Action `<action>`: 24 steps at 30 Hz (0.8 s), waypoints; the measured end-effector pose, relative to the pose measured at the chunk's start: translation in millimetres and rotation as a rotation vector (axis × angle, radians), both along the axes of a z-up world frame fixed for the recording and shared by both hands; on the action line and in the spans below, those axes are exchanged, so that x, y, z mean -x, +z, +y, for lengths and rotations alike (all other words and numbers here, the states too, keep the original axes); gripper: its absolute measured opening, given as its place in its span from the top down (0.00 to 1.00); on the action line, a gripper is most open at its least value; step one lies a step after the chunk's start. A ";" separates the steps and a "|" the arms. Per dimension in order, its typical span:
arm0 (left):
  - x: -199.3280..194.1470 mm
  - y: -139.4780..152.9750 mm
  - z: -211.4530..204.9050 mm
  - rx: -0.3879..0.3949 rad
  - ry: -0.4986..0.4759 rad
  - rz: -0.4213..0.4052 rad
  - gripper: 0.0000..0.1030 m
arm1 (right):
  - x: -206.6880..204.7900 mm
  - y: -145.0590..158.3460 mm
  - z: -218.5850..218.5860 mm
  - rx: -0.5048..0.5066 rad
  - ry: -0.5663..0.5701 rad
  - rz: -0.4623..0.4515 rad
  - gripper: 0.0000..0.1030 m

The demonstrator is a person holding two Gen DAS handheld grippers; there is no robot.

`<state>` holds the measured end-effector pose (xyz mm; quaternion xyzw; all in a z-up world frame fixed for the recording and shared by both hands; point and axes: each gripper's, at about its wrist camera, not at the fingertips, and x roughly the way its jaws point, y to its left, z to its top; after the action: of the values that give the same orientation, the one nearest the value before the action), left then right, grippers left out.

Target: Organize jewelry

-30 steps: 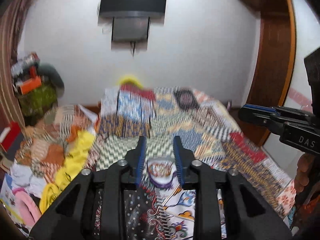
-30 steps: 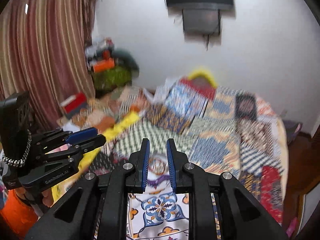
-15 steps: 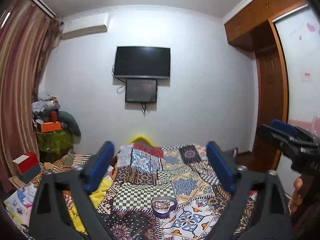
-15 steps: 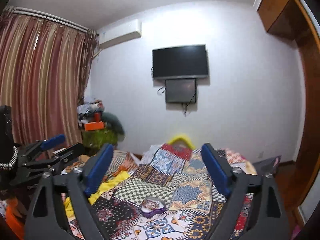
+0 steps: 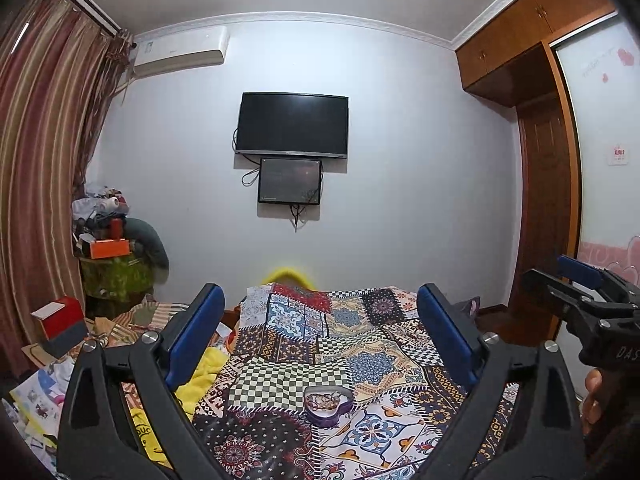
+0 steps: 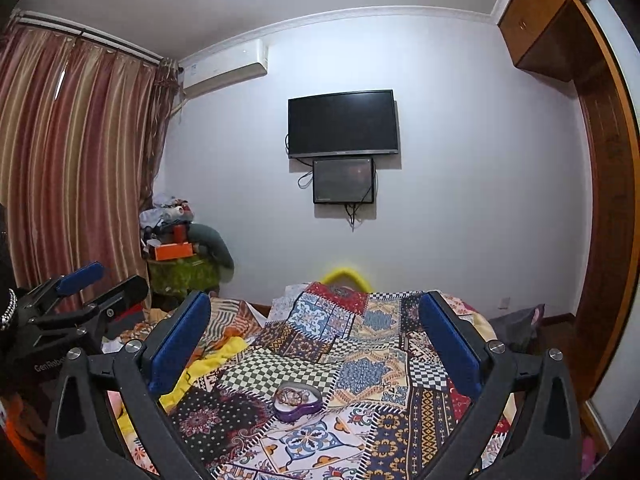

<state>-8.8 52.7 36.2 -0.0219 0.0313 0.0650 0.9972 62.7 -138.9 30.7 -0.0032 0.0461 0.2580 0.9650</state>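
A purple heart-shaped box (image 5: 328, 404) holding tangled jewelry rests on the patchwork bedspread (image 5: 372, 360); the right wrist view shows the box (image 6: 297, 399) on the bedspread (image 6: 360, 372) too. My left gripper (image 5: 319, 294) is open and points level over the bed, well back from the box, with nothing between its blue pads. My right gripper (image 6: 315, 300) points the same way; its jaws are opening wide and hold nothing. Each view catches the other tool at its edge: the right gripper (image 5: 560, 276) and the left gripper (image 6: 116, 276).
A TV (image 5: 292, 126) and a smaller screen hang on the far wall. Striped curtains (image 5: 36, 184) fall on the left, a wooden wardrobe (image 5: 544, 184) stands on the right. Clutter (image 5: 108, 240), a red box (image 5: 60, 316) and yellow cloth (image 5: 204, 372) lie left of the bed.
Both grippers went from nearly shut to wide open. Both lifted and tipped up from looking down at the box to level, so the box now sits lower and farther off.
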 end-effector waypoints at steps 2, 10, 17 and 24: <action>0.6 -1.0 -0.5 -0.002 0.000 0.001 0.06 | 1.7 -1.8 -2.6 -0.001 0.000 0.006 0.00; -1.1 -4.6 -6.6 -0.021 0.004 0.008 0.01 | 6.7 -6.5 -8.2 0.007 0.001 0.022 0.00; -6.5 -6.9 -10.4 -0.030 -0.003 0.025 0.01 | 6.3 -6.7 -9.5 0.001 0.007 0.034 0.00; -7.8 -7.8 -11.3 -0.029 -0.004 0.029 0.01 | 5.5 -6.3 -10.5 0.004 0.005 0.042 0.00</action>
<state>-1.0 41.4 28.4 -0.0066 0.0447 0.0638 0.9969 57.2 -149.4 24.4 0.0000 0.0670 0.2606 0.9631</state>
